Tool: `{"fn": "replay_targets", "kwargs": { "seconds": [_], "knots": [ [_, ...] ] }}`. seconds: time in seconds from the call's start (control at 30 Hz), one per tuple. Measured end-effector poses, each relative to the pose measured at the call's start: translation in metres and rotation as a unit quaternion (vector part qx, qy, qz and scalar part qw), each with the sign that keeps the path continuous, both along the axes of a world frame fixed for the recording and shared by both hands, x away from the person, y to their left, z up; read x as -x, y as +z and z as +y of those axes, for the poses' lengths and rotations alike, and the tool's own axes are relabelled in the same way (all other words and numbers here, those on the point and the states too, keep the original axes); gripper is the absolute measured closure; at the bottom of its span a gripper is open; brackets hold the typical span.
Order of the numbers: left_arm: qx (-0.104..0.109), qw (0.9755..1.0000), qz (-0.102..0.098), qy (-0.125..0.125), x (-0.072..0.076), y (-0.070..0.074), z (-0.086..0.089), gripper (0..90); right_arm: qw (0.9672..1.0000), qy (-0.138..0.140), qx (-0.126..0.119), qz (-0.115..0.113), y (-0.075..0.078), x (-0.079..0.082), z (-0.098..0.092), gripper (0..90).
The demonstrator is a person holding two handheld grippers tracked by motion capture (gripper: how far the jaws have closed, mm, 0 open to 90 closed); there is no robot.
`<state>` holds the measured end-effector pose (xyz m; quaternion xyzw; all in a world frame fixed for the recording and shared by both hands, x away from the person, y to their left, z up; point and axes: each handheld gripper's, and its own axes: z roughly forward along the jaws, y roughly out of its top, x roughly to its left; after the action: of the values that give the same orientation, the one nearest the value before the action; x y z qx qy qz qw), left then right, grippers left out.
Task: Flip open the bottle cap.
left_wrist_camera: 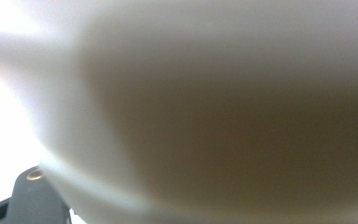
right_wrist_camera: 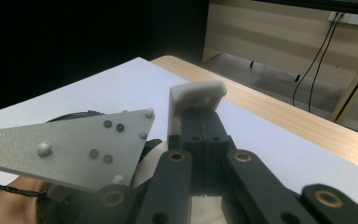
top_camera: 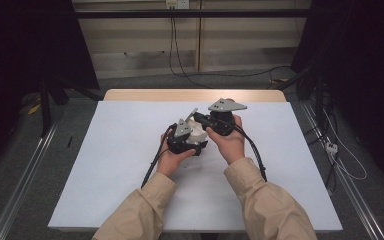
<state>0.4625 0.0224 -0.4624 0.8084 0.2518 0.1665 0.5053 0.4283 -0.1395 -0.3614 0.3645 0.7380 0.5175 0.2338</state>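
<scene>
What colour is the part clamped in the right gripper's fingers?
White part, clamped between the black fingers; clearest in the right gripper view.

Left claw [top_camera: 192,142]: jaws closed, gripped in the left hand [top_camera: 172,159].
Right claw [top_camera: 202,120]: jaws pressed together, tilted leftward, beside the left one.
Forearms: converge inward from below.

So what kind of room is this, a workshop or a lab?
Most likely a lab recording booth: a small table under a white sheet, black curtains at both sides, metal floor rails and loose cables running to wall sockets.
</scene>
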Motion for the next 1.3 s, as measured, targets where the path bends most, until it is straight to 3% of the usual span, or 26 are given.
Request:
{"fn": "replay_targets", "kwargs": {
  "seconds": [1.3],
  "knots": [
    [-0.008,1.0000,-0.004,0.002,-0.001,0.000,0.001,18.6,0.9999,0.014,-0.003,-0.007,-0.002,-0.017,0.019,90.0]
  ]
}}
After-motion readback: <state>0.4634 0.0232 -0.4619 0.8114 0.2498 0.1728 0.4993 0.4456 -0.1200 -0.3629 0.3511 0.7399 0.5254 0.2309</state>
